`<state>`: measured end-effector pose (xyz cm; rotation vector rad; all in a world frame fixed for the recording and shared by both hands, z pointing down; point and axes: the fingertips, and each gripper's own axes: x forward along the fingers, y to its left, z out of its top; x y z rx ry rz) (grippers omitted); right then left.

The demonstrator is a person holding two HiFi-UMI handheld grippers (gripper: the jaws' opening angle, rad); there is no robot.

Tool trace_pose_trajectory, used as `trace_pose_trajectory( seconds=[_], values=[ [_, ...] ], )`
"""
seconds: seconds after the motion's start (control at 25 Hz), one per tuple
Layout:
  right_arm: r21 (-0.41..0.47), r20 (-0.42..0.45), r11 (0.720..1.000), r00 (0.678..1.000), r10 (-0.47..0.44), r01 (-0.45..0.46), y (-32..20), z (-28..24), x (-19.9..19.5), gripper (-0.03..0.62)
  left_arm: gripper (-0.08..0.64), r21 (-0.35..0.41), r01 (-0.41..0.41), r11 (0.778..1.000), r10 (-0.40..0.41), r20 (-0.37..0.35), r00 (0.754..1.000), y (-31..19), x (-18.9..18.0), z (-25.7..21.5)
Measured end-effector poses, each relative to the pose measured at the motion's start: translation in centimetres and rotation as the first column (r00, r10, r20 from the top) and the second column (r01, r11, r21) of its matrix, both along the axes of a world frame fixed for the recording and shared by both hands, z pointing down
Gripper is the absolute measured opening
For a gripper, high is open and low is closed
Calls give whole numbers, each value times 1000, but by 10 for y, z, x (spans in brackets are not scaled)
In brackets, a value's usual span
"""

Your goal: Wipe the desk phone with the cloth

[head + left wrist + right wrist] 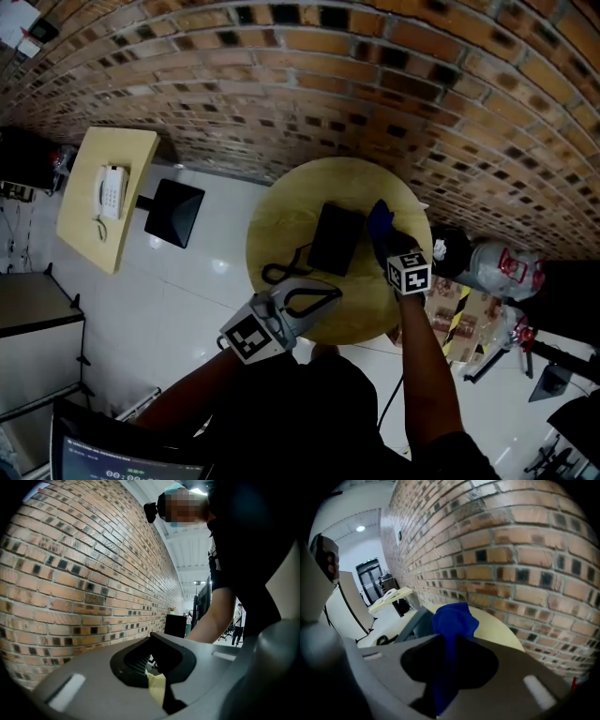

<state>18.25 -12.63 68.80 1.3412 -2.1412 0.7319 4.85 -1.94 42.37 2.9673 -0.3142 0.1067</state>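
A black desk phone (336, 239) lies on the round yellow table (281, 220), its coiled cord (279, 273) trailing toward the near left. My right gripper (382, 236) hovers at the phone's right edge, shut on a blue cloth (380, 223). In the right gripper view the cloth (455, 618) bunches out beyond the jaws, with the phone (415, 624) just left of it. My left gripper (330, 293) sits low at the table's near edge beside the cord. Its jaws look shut and hold nothing.
A brick wall (375, 84) curves close behind the table. At far left a rectangular yellow table (89, 220) carries a white phone (111, 190), with a black square base (174, 212) beside it. Bags and clutter (497, 272) crowd the floor at right. A grey cabinet (33, 337) stands at left.
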Motion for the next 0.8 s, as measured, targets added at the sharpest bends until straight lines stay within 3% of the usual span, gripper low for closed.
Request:
trace_pose_trajectory(
  seconds=[0.16,0.36,0.6,0.8],
  values=[
    [82,-31,989,992,-119,121,-36,-35,-43,81,1,-16,27,1000,-27,-4,1000,-9,-14,-1],
    [49,-96,972,969,-226,231,-50,-14,-81,81,0,4,54,999,-54,-1,999,-14,-29,4],
    [7,-214,927,906,-366,376,-13,10,-111,81,0,11,72,997,-72,-16,997,-14,-47,6],
    [-69,-201,890,867,-455,451,41,36,-137,81,1,10,71,997,-71,-11,997,-13,-54,9]
  ],
)
